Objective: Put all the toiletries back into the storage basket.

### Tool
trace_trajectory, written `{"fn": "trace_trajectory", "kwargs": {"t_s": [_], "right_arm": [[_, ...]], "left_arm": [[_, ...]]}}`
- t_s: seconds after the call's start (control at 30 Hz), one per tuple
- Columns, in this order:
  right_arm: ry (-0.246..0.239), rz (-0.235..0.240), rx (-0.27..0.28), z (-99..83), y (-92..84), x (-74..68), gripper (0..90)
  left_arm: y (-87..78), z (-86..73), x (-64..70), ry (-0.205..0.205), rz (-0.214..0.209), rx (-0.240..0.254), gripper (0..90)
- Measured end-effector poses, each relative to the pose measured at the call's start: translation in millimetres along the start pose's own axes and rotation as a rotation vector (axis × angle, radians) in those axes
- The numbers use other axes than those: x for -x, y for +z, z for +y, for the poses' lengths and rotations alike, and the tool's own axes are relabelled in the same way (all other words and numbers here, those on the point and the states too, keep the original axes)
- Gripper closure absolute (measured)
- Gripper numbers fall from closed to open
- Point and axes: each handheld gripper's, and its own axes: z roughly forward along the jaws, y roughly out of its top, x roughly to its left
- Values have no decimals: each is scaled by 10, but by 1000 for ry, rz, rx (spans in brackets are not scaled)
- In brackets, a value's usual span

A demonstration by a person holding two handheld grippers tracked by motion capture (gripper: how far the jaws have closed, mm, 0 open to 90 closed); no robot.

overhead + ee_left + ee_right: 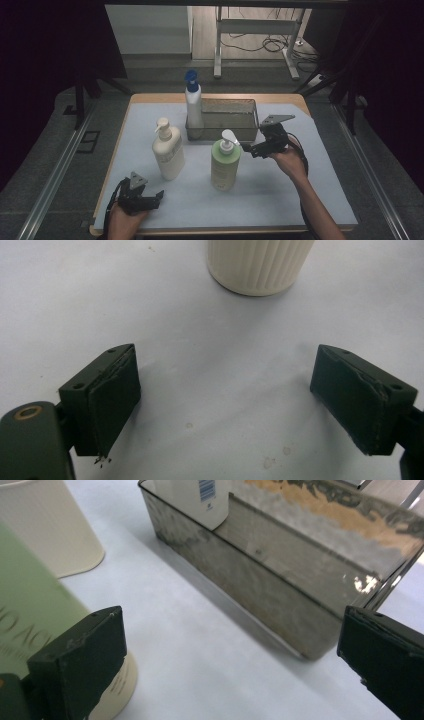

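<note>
My right gripper point(248, 146) is beside the green bottle point(225, 167), at the height of its white pump point(229, 136), and its jaws stand wide apart with nothing between them. In the right gripper view one jaw is just in front of the green bottle point(35, 625), close to its lower part, but I cannot tell if it touches. The other jaw is near the corner of the grey bin point(280, 575).

The green bottle stands upright on the white mat point(280, 195), in front of the bin point(230, 120) and a little to the right of the middle of the table. To its left stands the cream bottle point(167, 152), also upright, apart from it. The white bottle with the blue pump point(193, 102) stands in the left end of the bin (in the right gripper view I see its lower part point(197, 497) with a barcode, behind the bin wall).

My left gripper point(159, 194) is low at the near edge of the mat, in front of the cream bottle. Its jaws are also spread open and hold nothing. In the left gripper view the ribbed base of the cream bottle point(260, 265) is ahead of the jaws, well apart from them, and between the jaws I see the bare mat point(220, 390).
</note>
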Motion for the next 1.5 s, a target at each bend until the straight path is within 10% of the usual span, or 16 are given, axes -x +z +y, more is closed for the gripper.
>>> {"fn": "trace_trajectory", "kwargs": {"t_s": [0.8,1.5], "right_arm": [[-4,74,-32,-456,-317,-367,28],[-65,197,-36,-372,-64,-843,53]], "left_arm": [[-1,-1,3,1,2,-1,124],[0,0,1,4,2,1,124]]}}
